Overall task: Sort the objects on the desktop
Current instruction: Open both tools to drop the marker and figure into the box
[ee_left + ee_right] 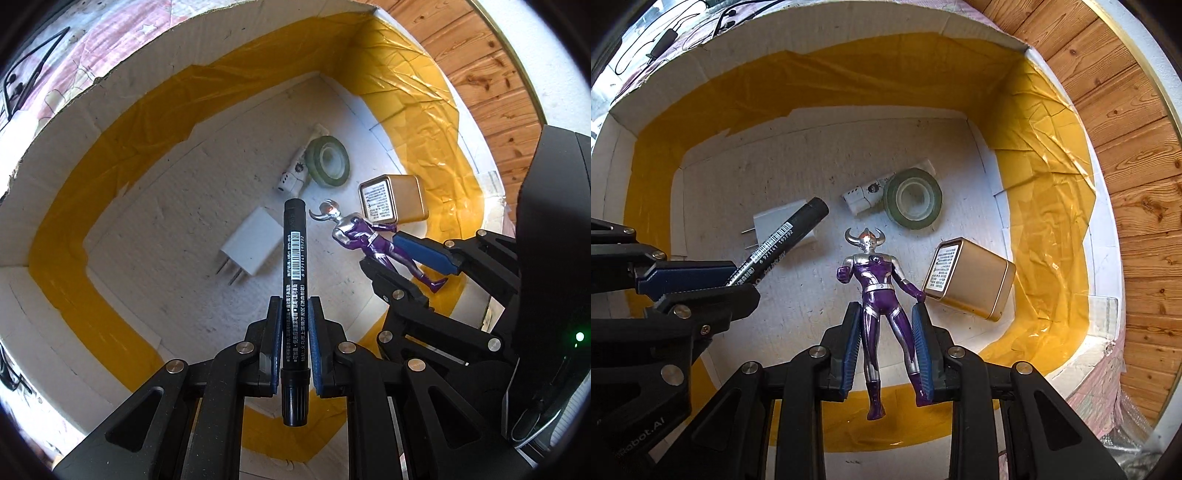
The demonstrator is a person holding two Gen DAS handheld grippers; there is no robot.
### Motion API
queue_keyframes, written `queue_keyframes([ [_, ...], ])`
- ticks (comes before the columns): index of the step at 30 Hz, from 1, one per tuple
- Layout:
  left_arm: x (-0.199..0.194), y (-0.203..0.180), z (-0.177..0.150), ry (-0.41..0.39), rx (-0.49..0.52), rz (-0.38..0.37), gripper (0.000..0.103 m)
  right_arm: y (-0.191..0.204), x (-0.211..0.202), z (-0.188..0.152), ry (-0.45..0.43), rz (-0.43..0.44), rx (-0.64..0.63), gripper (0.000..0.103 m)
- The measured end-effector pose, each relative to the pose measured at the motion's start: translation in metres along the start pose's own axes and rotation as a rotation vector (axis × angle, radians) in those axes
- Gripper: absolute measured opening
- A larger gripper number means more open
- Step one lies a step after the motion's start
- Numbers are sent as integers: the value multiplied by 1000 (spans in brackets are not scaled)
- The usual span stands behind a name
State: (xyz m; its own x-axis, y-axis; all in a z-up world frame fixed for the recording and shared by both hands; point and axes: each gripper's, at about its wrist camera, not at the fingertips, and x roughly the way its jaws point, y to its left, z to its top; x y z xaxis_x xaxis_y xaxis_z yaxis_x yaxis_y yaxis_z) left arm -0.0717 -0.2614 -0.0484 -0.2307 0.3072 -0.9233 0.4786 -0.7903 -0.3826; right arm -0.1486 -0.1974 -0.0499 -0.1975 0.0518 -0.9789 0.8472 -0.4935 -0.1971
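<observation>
Marker (294, 258): black, with a white barcode label. We hold it by its lower barrel, cap end pointing down into the box.
Toy figure (877, 291): purple and silver, horned head. We hold it at the legs, head pointing down toward the box floor.
Left tongs (293, 306): closed on the marker, a blue pad pressing each side of the barrel. Gripping low on the barrel leaves most of the marker's length free ahead of the pads.
Right tongs (886, 317): closed on the toy figure, pads against the outer sides of both legs. The legs give two roughly parallel faces, which we judge steadier than the arms or torso.
Box (812, 37): white, open-topped, inner walls lined with yellow tape (1045, 206). We judge it to be the collection point, since sorted things already lie in it.
Contents: a white charger (255, 240) with two prongs, a green tape roll (328, 157) leaning on a small white block (295, 177), and a gold tin (393, 199) on its side near the right wall.
Positions: both tongs point steeply down over the box, close beside each other. Neither held thing touches the floor yet.
Step in hand: we judge this to be the lowering before release.
Caution: the toy figure hangs just beside the gold tin; the marker hangs over the charger.
</observation>
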Motion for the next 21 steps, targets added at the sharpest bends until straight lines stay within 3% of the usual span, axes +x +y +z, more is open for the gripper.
queue_keyframes([
  [10,6,0,0,26,7,-7,14,-5,10,-6,29,18,22,30],
  [21,-12,-3,-9,-28,17,6,26,-11,-13,-21,-29,35,68,36],
])
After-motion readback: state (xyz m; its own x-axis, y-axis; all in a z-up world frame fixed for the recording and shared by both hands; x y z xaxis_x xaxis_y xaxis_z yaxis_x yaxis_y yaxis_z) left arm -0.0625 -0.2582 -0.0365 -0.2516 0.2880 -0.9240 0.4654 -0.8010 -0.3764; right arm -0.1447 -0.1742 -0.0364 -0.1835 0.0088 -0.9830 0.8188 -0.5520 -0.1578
